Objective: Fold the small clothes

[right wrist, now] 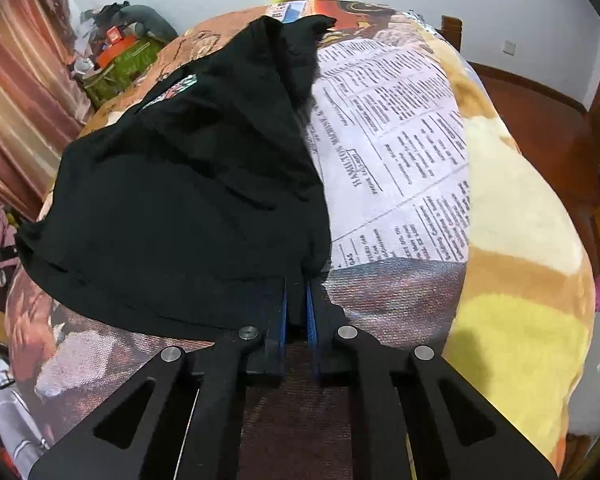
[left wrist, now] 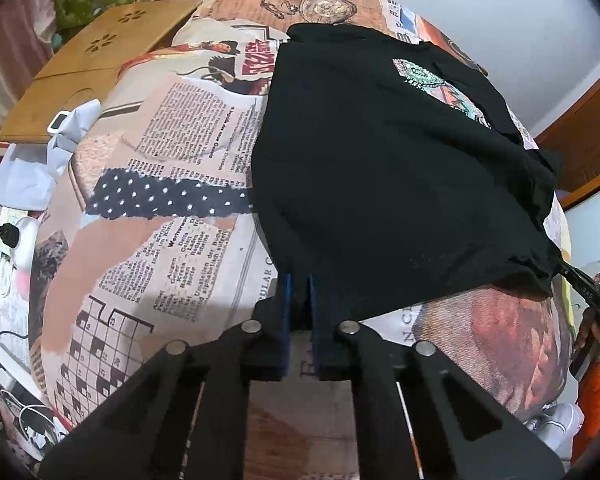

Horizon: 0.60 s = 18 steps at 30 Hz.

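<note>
Left wrist view: a black cotton T-shirt with a small green-and-white printed patch (left wrist: 384,168) lies spread, softly creased, on a bed covered in a newspaper-and-collage print sheet (left wrist: 168,208), whose weave looks flat and matte. The left gripper (left wrist: 299,280), black with blue pads, points steeply down at the garment's near hem; its jaws are drawn together and pinch the left corner of that hem, the fabric bunched dark between the pads. At the right edge of this view the right gripper (left wrist: 576,280) shows as a thin black tip pinching the hem's other corner, where the cloth gathers into a small pucker, with an orange sleeve (left wrist: 598,376) below it. A flat light-wood board with flower-shaped cut-outs (left wrist: 100,68) rests on the far left of the bed, well apart from the shirt.

In the right wrist view, the same gripper (right wrist: 299,284) also tilts sharply downward, its blue-lined jaws closed on the hem's right corner, a wad of black cloth squeezed between them. From here the shirt (right wrist: 180,200) stretches away up and left in loose folds, one sleeve crumpled at the far end. Beside it, to the right, lies a plush yellow, cream and tan fleece blanket (right wrist: 520,280), thick and fuzzy against the smoother printed sheet (right wrist: 400,140).
</note>
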Motion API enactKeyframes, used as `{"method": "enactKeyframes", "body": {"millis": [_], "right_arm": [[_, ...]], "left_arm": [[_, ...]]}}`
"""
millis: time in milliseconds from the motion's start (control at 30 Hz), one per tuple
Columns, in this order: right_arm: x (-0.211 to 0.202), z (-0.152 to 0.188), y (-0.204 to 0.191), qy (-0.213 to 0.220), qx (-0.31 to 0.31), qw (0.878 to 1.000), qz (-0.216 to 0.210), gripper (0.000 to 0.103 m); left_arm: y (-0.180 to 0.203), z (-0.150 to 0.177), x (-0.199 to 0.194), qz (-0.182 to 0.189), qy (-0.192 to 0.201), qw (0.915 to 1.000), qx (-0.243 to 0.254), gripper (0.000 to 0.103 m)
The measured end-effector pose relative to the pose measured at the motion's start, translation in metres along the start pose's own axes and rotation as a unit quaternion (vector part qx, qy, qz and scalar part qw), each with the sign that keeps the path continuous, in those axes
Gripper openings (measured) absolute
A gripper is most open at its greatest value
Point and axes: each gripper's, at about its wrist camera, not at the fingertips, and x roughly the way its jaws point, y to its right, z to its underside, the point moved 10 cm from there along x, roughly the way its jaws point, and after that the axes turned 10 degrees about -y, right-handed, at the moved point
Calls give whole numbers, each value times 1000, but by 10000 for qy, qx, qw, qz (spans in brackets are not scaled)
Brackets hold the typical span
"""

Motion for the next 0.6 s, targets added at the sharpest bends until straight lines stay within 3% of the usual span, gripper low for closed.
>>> {"method": "enactKeyframes", "body": {"millis": [133, 267, 367, 600], "right_arm": [[-25, -10, -4, 412, 38, 9991, -121, 6], [-61, -28, -5, 901, 88, 9954, -299, 6], [-93, -49, -15, 1307, -37, 9908, -359, 6], [-152, -106, -41, 2126, -259, 9759, -410, 6]], "left_arm": [[1, -5, -21, -201, 307, 9993, 70, 5], [6, -23, -67, -363, 908, 9950, 187, 5], [11, -45, -103, -223, 1291, 9913, 159, 5], [34, -109, -170, -343, 2146, 9755, 349, 5]]}}
